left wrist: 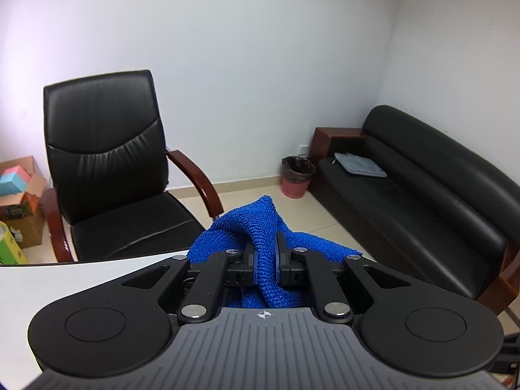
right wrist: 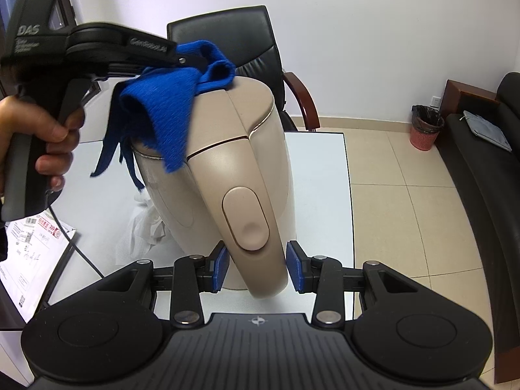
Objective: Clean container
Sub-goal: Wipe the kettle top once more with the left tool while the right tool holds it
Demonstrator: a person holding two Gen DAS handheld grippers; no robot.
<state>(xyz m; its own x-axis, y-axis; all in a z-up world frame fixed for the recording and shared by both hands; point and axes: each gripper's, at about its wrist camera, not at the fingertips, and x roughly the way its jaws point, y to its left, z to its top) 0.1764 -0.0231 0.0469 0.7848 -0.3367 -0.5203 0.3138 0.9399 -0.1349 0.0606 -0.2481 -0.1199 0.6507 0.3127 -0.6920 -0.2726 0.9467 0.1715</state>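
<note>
Wiping under way: at left in the right wrist view, our left gripper [right wrist: 191,60] is clamped on the blue cloth [right wrist: 162,104], which drapes over the lid of the beige kettle [right wrist: 227,149] standing on the white table [right wrist: 318,169]. Lower centre, our right gripper [right wrist: 258,268] sits parted, its blue pads flanking the kettle's handle without clearly touching it. We judge the job mid-course: the lid is being rubbed, the body and handle seemingly still to do. A crumpled tissue [right wrist: 143,230] lies beside the kettle's base. The left wrist view shows only the cloth [left wrist: 265,243] pinched tight, an office chair [left wrist: 107,162] beyond, and no kettle.
</note>
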